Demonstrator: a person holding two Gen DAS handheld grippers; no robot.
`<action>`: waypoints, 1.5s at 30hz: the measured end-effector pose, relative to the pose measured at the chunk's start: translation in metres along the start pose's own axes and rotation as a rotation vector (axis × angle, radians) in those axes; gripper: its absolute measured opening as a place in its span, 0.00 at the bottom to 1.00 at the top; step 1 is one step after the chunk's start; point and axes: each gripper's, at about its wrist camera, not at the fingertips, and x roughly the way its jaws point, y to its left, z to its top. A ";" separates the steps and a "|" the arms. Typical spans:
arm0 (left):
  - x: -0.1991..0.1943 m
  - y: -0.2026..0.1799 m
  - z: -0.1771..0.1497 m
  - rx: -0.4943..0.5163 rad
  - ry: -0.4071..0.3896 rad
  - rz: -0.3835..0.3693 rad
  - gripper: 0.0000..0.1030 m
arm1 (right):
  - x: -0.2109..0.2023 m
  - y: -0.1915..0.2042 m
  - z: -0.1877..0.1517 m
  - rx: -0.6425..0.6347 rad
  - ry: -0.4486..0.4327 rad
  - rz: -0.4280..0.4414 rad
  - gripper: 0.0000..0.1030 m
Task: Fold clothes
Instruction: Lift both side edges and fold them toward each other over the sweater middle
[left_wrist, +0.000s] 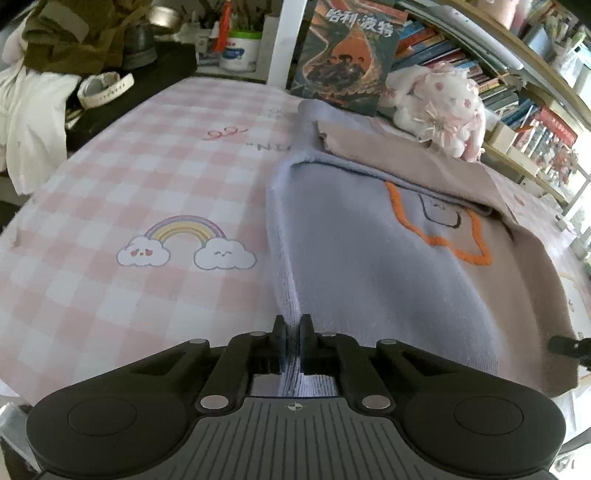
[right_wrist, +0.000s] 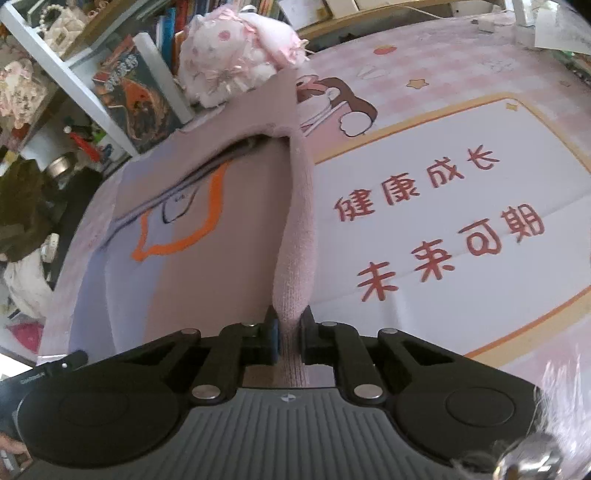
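A knit sweater (left_wrist: 369, 258), lavender on one half and beige-pink on the other, with an orange outlined shape on its front, lies on the pink checked table cover (left_wrist: 129, 177). My left gripper (left_wrist: 293, 325) is shut on the lavender hem edge at the sweater's left near corner. My right gripper (right_wrist: 290, 325) is shut on the pink-beige edge (right_wrist: 299, 240) at the sweater's right near corner, which rises in a ridge away from the jaws. The sweater body (right_wrist: 177, 240) spreads to the left in the right wrist view. The far sleeves look folded inward.
A plush rabbit (left_wrist: 443, 110) and a standing book (left_wrist: 347, 59) sit at the sweater's far end, against bookshelves (left_wrist: 535, 122). A white watch (left_wrist: 103, 88) and piled clothes (left_wrist: 33, 110) lie far left. The cover's printed panel with red characters (right_wrist: 443, 221) lies right of the sweater.
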 end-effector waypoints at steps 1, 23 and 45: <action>-0.005 -0.001 0.000 0.005 -0.009 -0.010 0.04 | -0.005 -0.002 0.000 0.007 -0.024 -0.009 0.08; -0.010 0.007 -0.022 -0.080 0.068 -0.103 0.05 | -0.034 -0.027 -0.024 0.007 0.043 0.046 0.11; -0.079 0.008 -0.105 -0.289 0.111 -0.200 0.04 | -0.113 -0.075 -0.075 0.076 0.124 0.136 0.08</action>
